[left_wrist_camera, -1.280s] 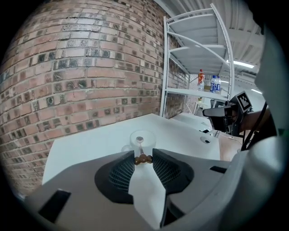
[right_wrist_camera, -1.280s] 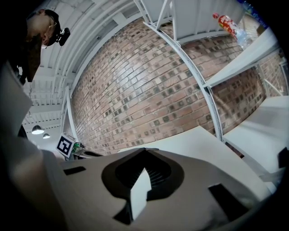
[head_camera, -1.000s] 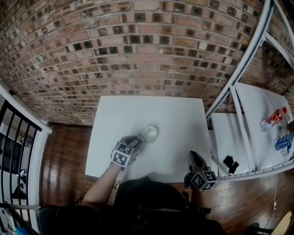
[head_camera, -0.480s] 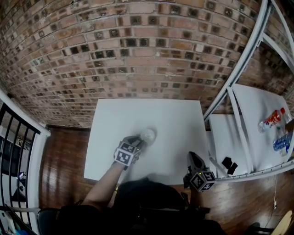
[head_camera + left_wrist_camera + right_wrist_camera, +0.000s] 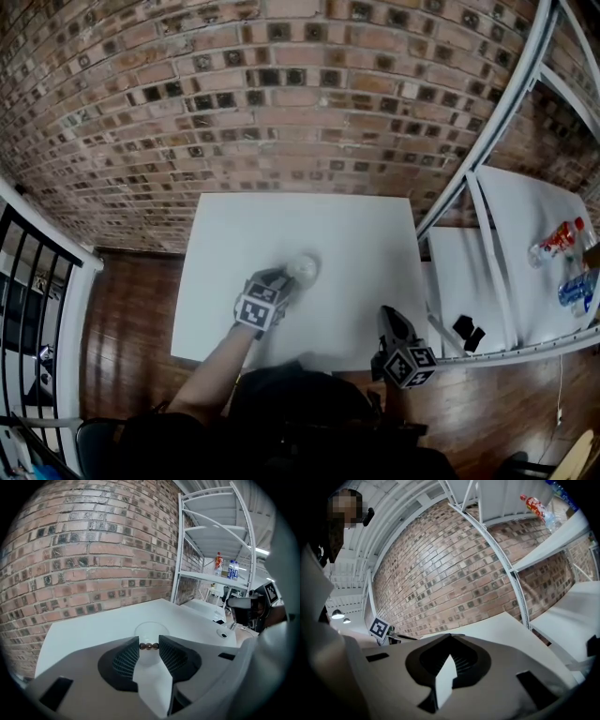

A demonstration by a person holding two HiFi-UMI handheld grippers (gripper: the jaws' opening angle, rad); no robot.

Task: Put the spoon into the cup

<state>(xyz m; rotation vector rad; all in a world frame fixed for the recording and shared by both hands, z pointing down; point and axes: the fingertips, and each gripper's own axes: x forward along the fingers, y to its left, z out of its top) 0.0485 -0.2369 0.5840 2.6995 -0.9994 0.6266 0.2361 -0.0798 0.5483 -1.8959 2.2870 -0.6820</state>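
Left tool (image 5: 284, 281) creeps a little nearer the cup (image 5: 305, 268) than a second ago; its marker cube now sits closer to the rim. Jaws have just been opening a touch, with the spoon (image 5: 149, 646), a brown beaded bit, bridging the gap between the pads above the cup. Tabletop (image 5: 234, 234) rides slightly higher in the head view.

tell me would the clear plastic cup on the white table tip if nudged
The clear plastic cup looks thin and empty, so probably light and easily tipped. Standing upright on the smooth white table, it would likely skid under a low nudge.
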